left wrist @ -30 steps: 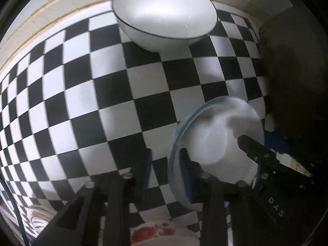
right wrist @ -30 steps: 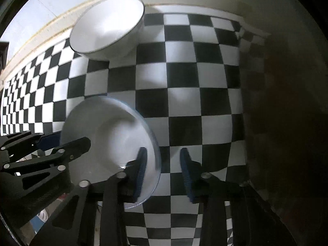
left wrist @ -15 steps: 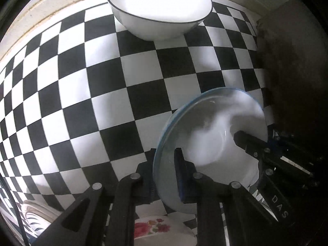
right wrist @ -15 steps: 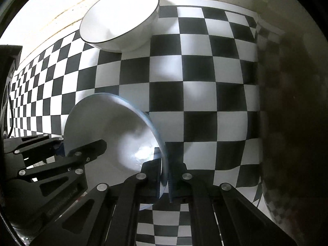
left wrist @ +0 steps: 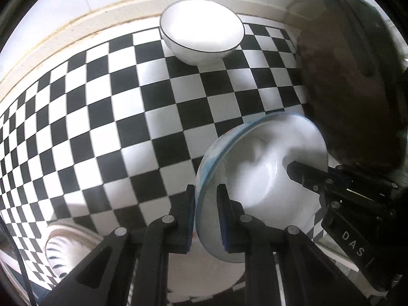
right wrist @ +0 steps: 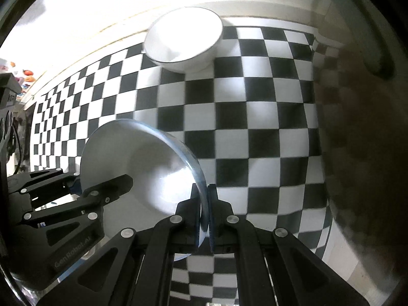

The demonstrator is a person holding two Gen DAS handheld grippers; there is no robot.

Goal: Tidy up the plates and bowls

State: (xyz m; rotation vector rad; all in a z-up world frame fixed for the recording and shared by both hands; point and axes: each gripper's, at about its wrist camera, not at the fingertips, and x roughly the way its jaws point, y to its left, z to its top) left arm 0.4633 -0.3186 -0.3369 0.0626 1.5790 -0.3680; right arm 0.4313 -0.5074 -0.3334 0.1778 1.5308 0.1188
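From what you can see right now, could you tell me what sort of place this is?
Probably a home dining or kitchen table. A black-and-white checkered cloth covers it, a white bowl stands near the far edge by a plain wall, a blue-rimmed plate is held over it, and more dishes, one striped, sit nearby.

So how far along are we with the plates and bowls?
Early, apparently. In hand: both tongs, left and right, are shut on opposite rims of the blue-rimmed plate, tilted above the checkered cloth. Left: the white bowl sits alone, as does a striped dish.
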